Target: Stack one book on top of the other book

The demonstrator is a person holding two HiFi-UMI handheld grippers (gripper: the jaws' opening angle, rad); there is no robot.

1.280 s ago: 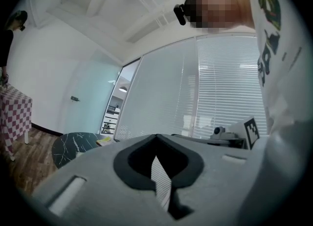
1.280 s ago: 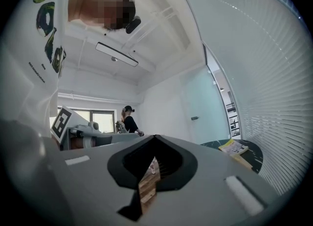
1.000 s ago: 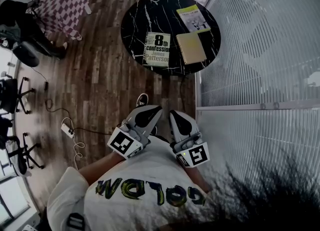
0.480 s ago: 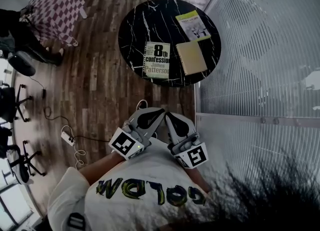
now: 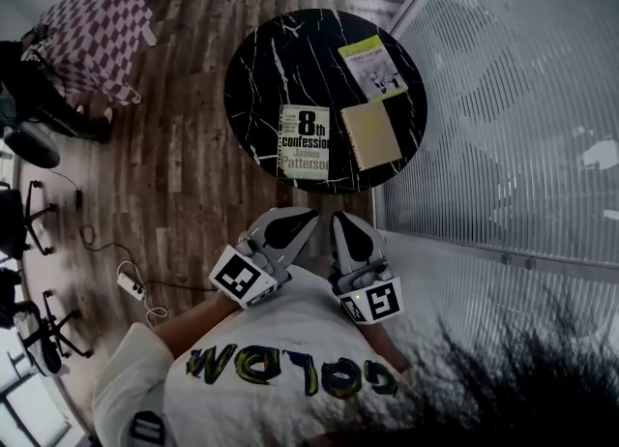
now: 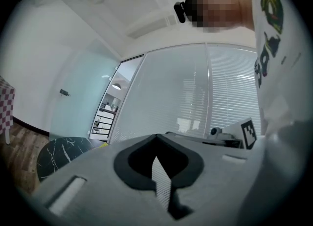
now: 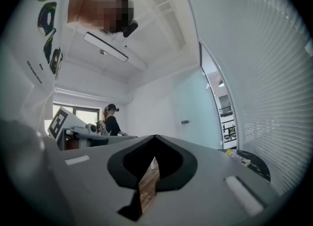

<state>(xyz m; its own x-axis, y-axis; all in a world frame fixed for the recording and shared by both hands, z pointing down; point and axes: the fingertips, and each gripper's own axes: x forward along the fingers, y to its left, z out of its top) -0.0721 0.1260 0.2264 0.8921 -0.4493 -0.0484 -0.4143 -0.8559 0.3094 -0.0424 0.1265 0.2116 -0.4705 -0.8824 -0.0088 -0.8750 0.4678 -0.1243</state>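
You have closed in on the worktop (image 5: 256, 77). Over the last second the round black marble top has slid down the head view toward you, and its near edge now lies just ahead of both gripper tips. The approach looks nearly done, but the stacking itself has not begun.

The left gripper (image 5: 302, 218) and the right gripper (image 5: 342, 223) sit side by side in front of your chest, pointing at the worktop. Each is clenched tight with nothing between its jaws, so you will need to open one before any pick.

The white paperback (image 5: 305, 142) lies flat at the worktop's near edge, a little left of its middle. The tan book (image 5: 371, 134) lies flat at the worktop's near right, just beside the paperback but apart from it. A yellow-green booklet (image 5: 371, 66) lies at the worktop's far right with its near corner against the tan book; whether they overlap I cannot tell.

Only wooden floor (image 5: 193, 164) lies between you and the worktop. The ribbed glass wall (image 5: 503, 97) runs close along the worktop's right side, so room on that side looks tight. The checkered table (image 5: 92, 34), the office chairs (image 5: 29, 213) and the power strip (image 5: 129, 283) lie well to the worktop's left and block nothing.
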